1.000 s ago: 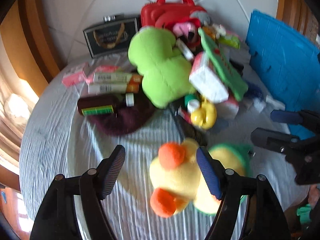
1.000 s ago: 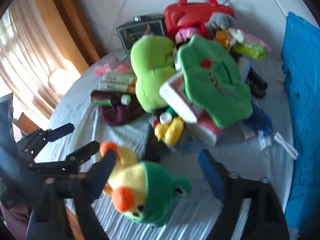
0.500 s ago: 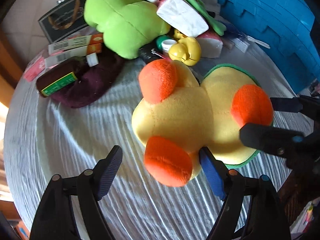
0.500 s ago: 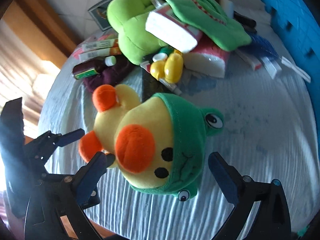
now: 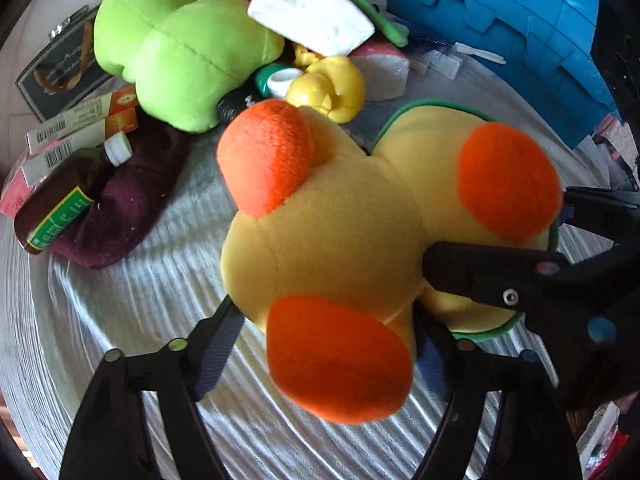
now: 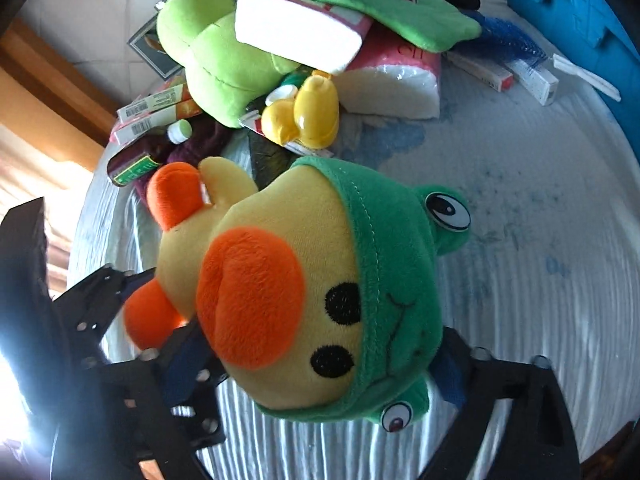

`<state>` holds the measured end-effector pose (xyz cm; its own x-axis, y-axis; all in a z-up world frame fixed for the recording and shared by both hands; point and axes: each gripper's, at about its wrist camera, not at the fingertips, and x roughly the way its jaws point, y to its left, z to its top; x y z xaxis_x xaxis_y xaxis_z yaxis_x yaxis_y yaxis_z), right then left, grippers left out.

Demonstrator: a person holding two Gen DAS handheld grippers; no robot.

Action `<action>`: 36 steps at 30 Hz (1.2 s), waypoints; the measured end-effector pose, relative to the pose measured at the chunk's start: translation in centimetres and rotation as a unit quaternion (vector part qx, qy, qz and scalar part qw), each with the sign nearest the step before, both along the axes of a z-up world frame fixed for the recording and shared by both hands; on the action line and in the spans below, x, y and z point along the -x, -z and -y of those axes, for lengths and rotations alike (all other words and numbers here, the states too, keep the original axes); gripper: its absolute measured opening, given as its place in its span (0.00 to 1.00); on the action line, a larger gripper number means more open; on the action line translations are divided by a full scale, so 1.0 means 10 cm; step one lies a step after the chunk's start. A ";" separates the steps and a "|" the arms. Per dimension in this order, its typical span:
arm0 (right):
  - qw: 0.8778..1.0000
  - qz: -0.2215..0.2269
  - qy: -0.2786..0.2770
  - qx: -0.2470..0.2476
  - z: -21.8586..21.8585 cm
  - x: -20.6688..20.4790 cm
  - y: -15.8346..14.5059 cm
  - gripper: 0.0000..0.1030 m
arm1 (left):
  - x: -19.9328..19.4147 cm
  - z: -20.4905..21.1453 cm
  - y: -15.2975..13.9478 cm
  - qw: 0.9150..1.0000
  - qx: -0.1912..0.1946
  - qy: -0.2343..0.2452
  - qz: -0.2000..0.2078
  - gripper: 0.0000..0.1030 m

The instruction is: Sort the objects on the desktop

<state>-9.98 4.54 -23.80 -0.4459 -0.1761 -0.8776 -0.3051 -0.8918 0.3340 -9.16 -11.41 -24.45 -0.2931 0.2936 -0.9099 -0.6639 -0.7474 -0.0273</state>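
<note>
A yellow duck plush [image 5: 332,236] with orange feet and a green frog hood lies on the striped tablecloth. In the left wrist view my left gripper [image 5: 324,344] is open, with its fingers on either side of the duck's body and lower foot. In the right wrist view my right gripper [image 6: 316,356] is open around the duck's head [image 6: 320,304], fingers at both sides of it. The right gripper's fingers [image 5: 492,276] also show in the left wrist view against the head. Whether the pads touch the plush is unclear.
A pile lies behind the duck: a lime green plush [image 5: 188,48], a small yellow rubber duck [image 5: 328,88], a tissue pack [image 6: 296,32], a brown bottle [image 5: 56,212] on a maroon cloth [image 5: 128,204], and boxes. A blue bin [image 5: 520,28] stands at the right.
Both grippers have moved in closer to the duck plush, which now fills each view. The fingers now straddle its body and head.
</note>
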 end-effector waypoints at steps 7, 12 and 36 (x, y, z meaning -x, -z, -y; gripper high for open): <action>0.998 -0.051 -0.002 -0.019 -0.01 -0.11 -0.45 0.78 | -0.08 0.00 -0.44 0.998 -0.030 0.003 -0.052 0.69; 0.994 -0.098 0.002 -0.044 -0.13 -0.22 -0.95 0.78 | -0.12 -0.12 -0.93 0.993 -0.053 0.007 -0.102 0.69; 0.948 -0.251 0.062 -0.188 -2.51 -1.10 -3.22 0.80 | -0.46 -2.95 -3.06 0.944 -0.161 0.079 -0.276 0.70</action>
<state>0.98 29.65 8.43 -0.8204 0.1875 -0.5402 -0.3020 -0.9443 0.1310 -4.52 18.11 6.10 -0.6263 0.6091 -0.4866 -0.7458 -0.6500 0.1463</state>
